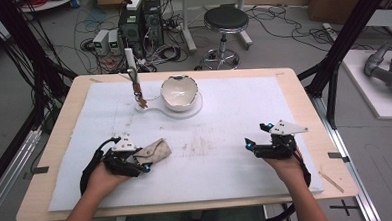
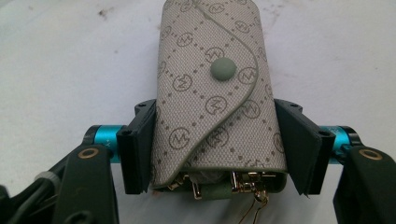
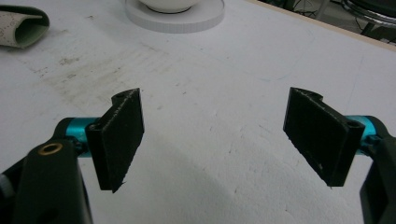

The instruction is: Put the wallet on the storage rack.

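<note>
My left gripper (image 2: 219, 154) pinches the monogrammed key pouch (image 2: 215, 93) across its width near the open end, on the white mat (image 1: 225, 144) — steadying it, I reckon, for its gold clasps. My right gripper (image 3: 212, 135) hovers spread wide — free to help.

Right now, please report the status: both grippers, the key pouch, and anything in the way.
Left gripper shut on key pouch, fingers pressing both sides. Right gripper open, nothing held. Pouch flat on white mat, snap closed. Bowl far off; path clear.
</note>
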